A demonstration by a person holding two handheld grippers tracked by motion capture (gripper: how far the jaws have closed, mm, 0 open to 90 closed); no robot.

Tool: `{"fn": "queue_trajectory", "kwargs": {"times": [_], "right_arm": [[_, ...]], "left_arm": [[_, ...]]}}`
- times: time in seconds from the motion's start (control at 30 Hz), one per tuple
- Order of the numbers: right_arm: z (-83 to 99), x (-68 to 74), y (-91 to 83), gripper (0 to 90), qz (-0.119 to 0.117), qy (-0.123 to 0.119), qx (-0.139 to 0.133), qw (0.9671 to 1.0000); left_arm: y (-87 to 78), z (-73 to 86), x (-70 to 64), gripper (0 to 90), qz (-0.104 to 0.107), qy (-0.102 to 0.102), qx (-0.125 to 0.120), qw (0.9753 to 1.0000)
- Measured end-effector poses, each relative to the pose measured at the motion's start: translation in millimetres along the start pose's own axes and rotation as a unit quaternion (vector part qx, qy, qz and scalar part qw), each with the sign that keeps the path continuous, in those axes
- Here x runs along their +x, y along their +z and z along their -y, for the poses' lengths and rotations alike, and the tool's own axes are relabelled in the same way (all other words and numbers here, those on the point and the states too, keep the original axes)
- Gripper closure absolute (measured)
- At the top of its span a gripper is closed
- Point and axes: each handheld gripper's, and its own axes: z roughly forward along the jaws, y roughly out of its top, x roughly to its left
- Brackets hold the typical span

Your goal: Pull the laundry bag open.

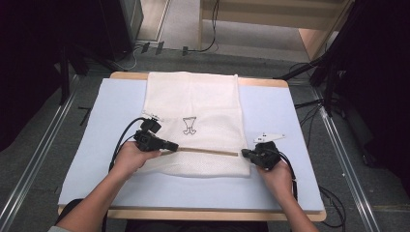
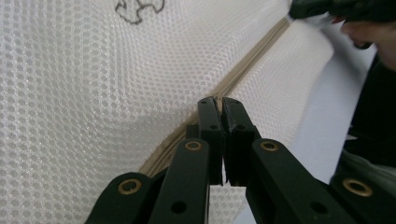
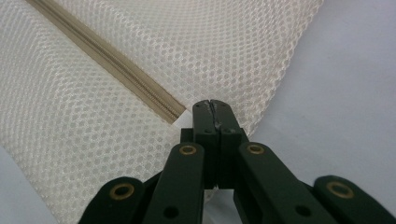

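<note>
On the pale blue padded table top (image 1: 270,116) lies our white mesh laundry bag (image 1: 193,101) with its beige zipper (image 1: 203,151). Our left gripper (image 1: 171,145) pinches the zipper's end, our right gripper (image 1: 245,153) the mesh past its other end, jaws closed. Uneven pulling could bunch the mesh and jam the slider

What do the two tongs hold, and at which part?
Left tongs pinch the mesh bag at its zipper; right tongs pinch the mesh beside the zipper's end.
</note>
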Motion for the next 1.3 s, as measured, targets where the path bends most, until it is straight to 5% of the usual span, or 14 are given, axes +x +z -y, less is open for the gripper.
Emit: {"fn": "queue_trajectory", "kwargs": {"times": [0.3, 0.5, 0.6, 0.73, 0.9, 1.07, 1.3], "right_arm": [[0.1, 0.4, 0.0, 90.0, 0.002, -0.005, 0.000, 1.0000], [0.2, 0.5, 0.0, 90.0, 0.002, -0.005, 0.000, 1.0000], [0.2, 0.5, -0.1, 90.0, 0.002, -0.005, 0.000, 1.0000], [0.1, 0.6, -0.1, 90.0, 0.002, -0.005, 0.000, 1.0000], [-0.1, 0.8, 0.2, 90.0, 0.003, -0.006, 0.000, 1.0000], [0.0, 0.7, 0.0, 90.0, 0.002, -0.005, 0.000, 1.0000], [-0.2, 0.6, 0.2, 90.0, 0.002, -0.004, 0.000, 1.0000]], "left_arm": [[-1.1, 1.8, 0.0, 89.9, -0.009, -0.012, 0.018, 0.9997], [-13.0, 6.2, 4.0, 89.9, -0.002, -0.018, 0.005, 0.9998], [-20.5, 12.5, 13.1, 89.9, -0.015, -0.032, -0.001, 0.9994], [-33.0, 24.2, 27.0, 89.9, -0.005, -0.048, 0.004, 0.9988], [-46.5, 35.9, 38.2, 89.8, -0.028, -0.059, -0.003, 0.9979], [-60.1, 47.5, 53.2, 89.7, -0.014, -0.076, -0.008, 0.9970], [-68.0, 49.1, 55.5, 89.8, -0.024, -0.075, -0.015, 0.9967]]}}
